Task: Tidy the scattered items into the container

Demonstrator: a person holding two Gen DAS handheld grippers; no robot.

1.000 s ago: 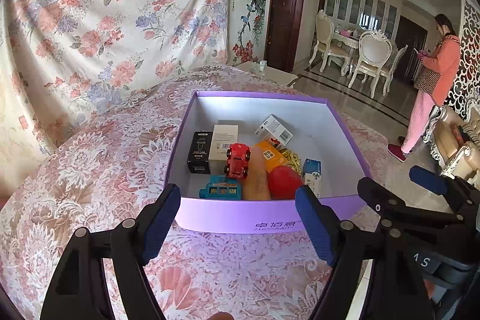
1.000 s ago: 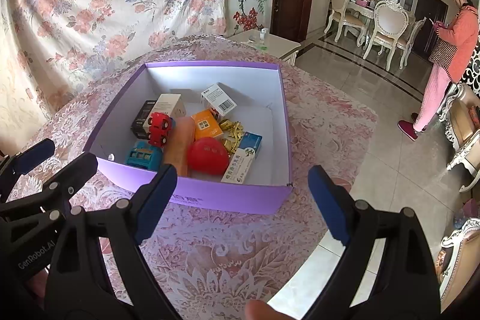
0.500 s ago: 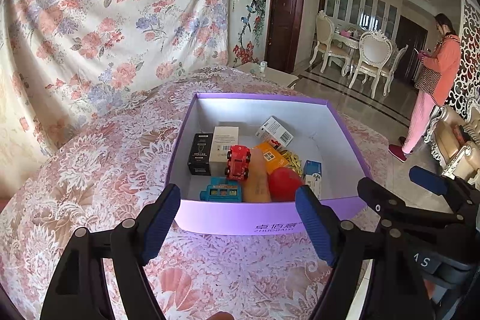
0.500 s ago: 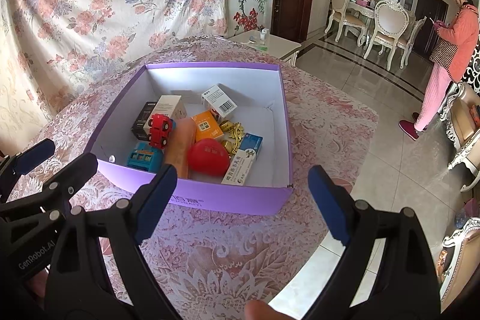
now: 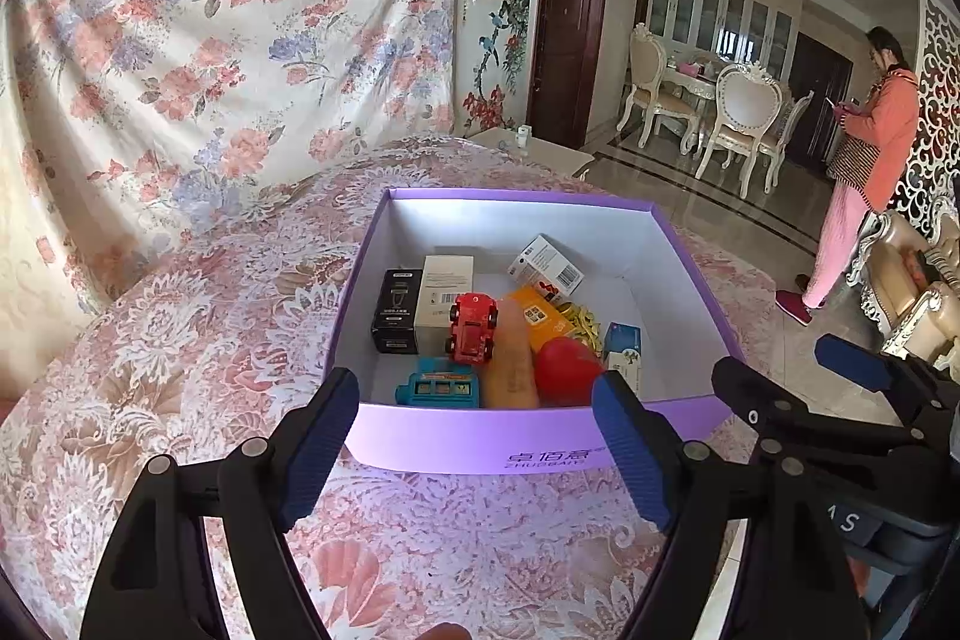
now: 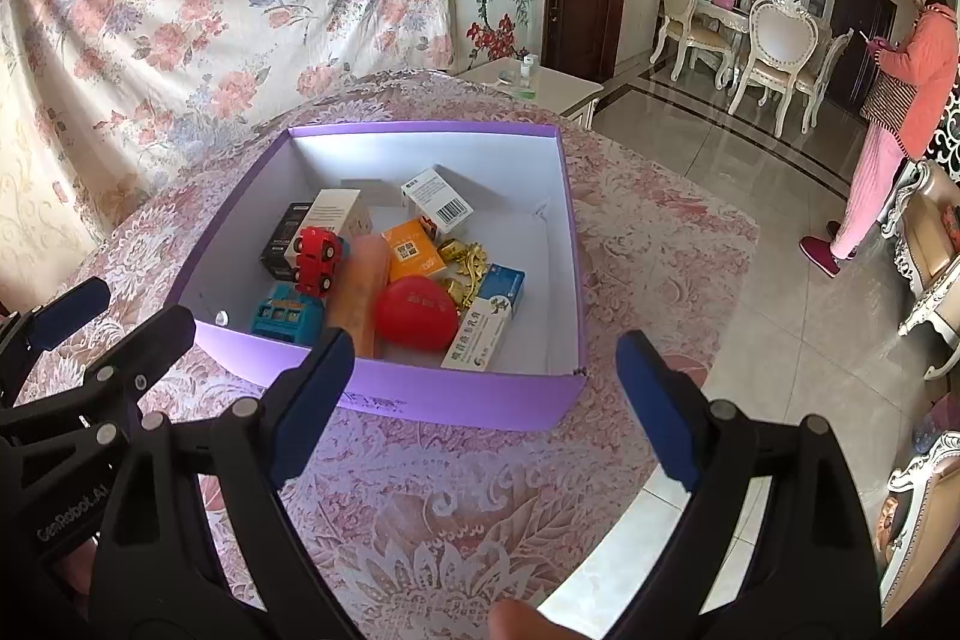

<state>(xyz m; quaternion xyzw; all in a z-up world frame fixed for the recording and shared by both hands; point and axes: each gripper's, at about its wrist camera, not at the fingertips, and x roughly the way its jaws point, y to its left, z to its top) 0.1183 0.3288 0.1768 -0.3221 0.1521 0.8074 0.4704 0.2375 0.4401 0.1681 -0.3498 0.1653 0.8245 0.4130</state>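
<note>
Hovering low in frame, left gripper (image 5: pixel 474 436) jaws opening, nothing between them; right gripper (image 6: pixel 480 394) fingers spread wide, empty. Just beyond both, purple box (image 5: pixel 540 445) sits mid-frame on floral tablecloth (image 5: pixel 180 370). Inside: bread stick (image 5: pixel 510 358), long axis running from near wall toward upper frame; red toy car (image 5: pixel 473 325) nose pointing up-frame; teal bus (image 5: pixel 438 388) lengthwise along near wall; red ball (image 5: pixel 564 370).

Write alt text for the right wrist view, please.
An open, empty right hand-held gripper hovers before a purple box on a floral tablecloth. Inside lie a red toy car, a red heart and small cartons.
</note>
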